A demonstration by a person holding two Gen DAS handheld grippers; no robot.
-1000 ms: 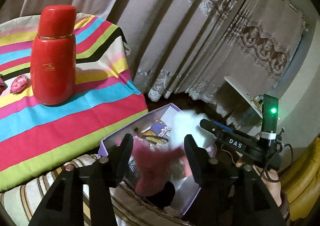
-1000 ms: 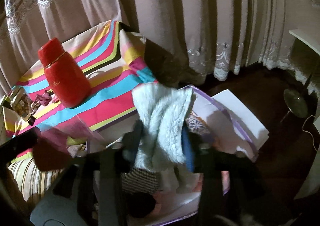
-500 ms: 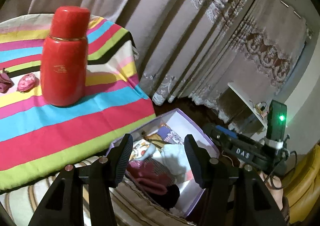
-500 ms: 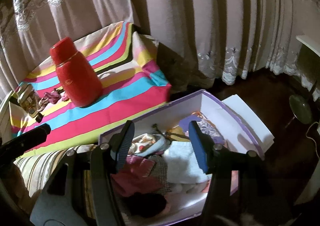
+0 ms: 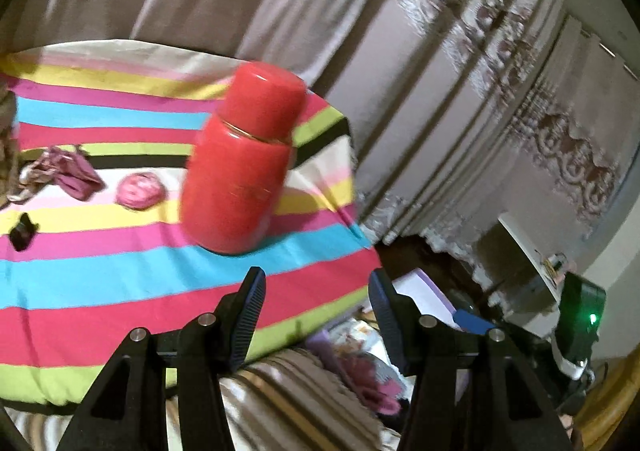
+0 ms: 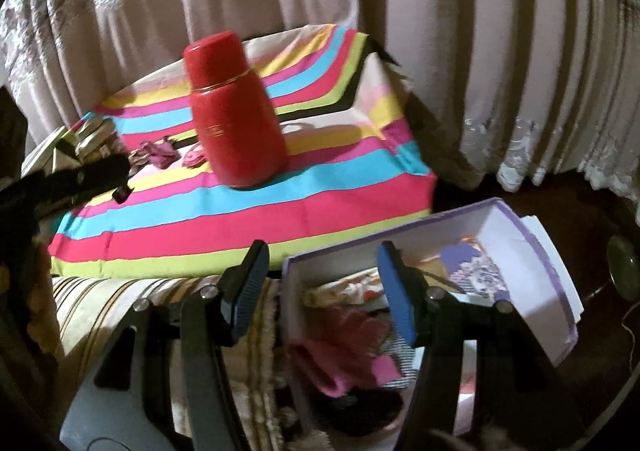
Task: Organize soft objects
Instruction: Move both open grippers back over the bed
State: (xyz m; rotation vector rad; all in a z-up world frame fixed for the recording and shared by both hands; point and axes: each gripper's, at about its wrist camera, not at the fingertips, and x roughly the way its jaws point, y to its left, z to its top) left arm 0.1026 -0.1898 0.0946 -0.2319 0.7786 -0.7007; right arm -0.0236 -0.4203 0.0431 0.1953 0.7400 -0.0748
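On the wide cloth of pink, blue, yellow and green stripes (image 6: 248, 207) that covers the table, we still have work left: beside the tall glossy red flask (image 6: 234, 115) lie a crumpled dark pink fabric piece (image 5: 70, 171) and a small round pink soft thing (image 5: 139, 190), both near each other and well apart from our tongs. The lilac-rimmed white cardboard box (image 6: 532, 291), just past the table's edge, already holds a heap of soft things, among them a bright pink knitted piece (image 6: 352, 347) and some checked cloth, so we judge the sorting well under way but not finished. Both our tongs stand apart with nothing between the pads: the left gripper (image 5: 316, 311) over the striped cloth, the right gripper (image 6: 320, 283) over the box's near corner. A second ago we carried a pink item and a white fluffy one above the box; now both are dropped in, and we have swung back toward the table.
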